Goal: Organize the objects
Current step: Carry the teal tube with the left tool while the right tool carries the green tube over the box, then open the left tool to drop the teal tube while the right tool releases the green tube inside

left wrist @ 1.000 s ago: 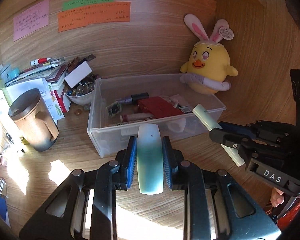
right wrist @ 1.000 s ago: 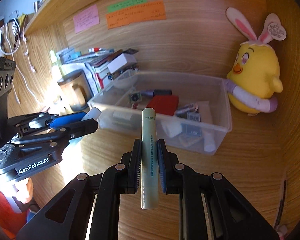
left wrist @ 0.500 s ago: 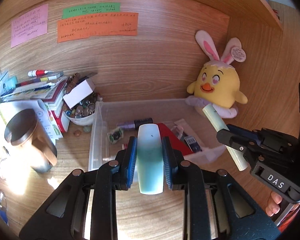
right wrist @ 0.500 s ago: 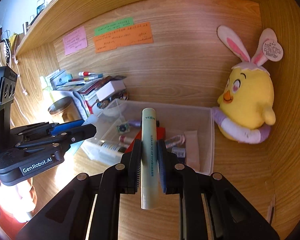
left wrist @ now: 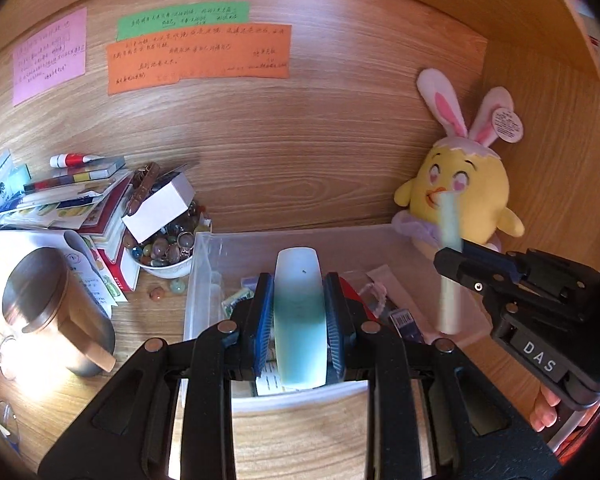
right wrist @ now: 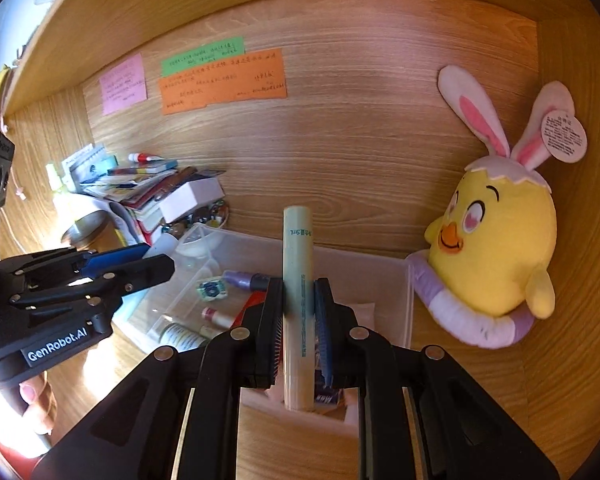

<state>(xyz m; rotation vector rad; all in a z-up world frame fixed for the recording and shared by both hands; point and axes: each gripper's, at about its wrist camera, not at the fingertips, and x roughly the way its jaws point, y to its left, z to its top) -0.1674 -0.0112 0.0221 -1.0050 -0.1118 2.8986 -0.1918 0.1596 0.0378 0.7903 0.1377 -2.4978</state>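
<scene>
My left gripper (left wrist: 298,284) is shut on a flat oblong case (left wrist: 299,320), white at its far end and teal near me. It hangs over the front of a clear plastic bin (left wrist: 198,280) that holds a red case, a purple tube and other small items. My right gripper (right wrist: 299,284) is shut on a slim pale-green tube (right wrist: 297,236) that stands upright over the same bin (right wrist: 407,308). Each gripper shows in the other's view: the right one (left wrist: 456,264) with its tube (left wrist: 449,304) at the right, the left one (right wrist: 156,264) at the left.
A yellow chick plush with bunny ears (right wrist: 496,248) leans in the right corner behind the bin. Left of the bin are a bowl of beads (left wrist: 164,252), a white box (left wrist: 158,212), a pile of books (left wrist: 72,200) and a metal mug (left wrist: 56,312). Sticky notes (left wrist: 198,56) hang on the back wall.
Both grippers have moved forward and a little up, still holding their objects. The bin, earlier ahead of the fingers, now lies beneath them.
</scene>
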